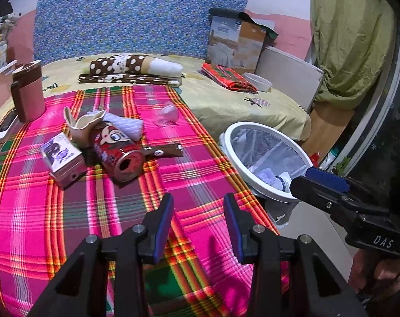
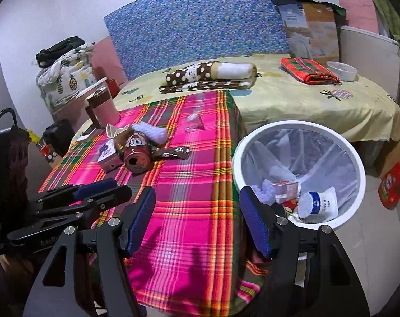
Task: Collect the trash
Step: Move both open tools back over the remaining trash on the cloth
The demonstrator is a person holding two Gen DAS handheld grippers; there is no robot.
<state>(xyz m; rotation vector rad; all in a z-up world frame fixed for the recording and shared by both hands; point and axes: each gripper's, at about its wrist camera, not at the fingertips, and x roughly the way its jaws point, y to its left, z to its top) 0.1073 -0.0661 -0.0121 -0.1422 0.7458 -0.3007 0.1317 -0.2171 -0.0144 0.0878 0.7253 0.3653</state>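
Observation:
On the pink plaid cloth (image 1: 173, 174) (image 2: 189, 200) lies a heap of trash: a crushed red can (image 1: 119, 153) (image 2: 136, 155), a small purple-and-white carton (image 1: 64, 158) (image 2: 107, 154), a beige wrapper (image 1: 86, 126), white tissue (image 1: 126, 125) (image 2: 152, 132), a brown wrapper (image 1: 163, 151) (image 2: 173, 153) and a clear plastic cup (image 1: 168, 113) (image 2: 194, 122). My left gripper (image 1: 197, 224) (image 2: 105, 189) hovers open and empty over the cloth, short of the heap. My right gripper (image 2: 197, 222) (image 1: 319, 182) is open and empty at the cloth's right edge, beside the white bin (image 1: 268, 158) (image 2: 300, 169), which holds a tube, a small box and tissue.
A pink mug (image 1: 28, 92) (image 2: 102, 108) and a phone (image 1: 4, 129) stand at the cloth's left. Behind is a bed with a folded dotted blanket (image 1: 131, 71), a red plaid cloth (image 1: 229, 79), a white bowl (image 2: 342, 70) and a cardboard box (image 1: 239, 42). A red bag (image 2: 392, 182) lies on the floor.

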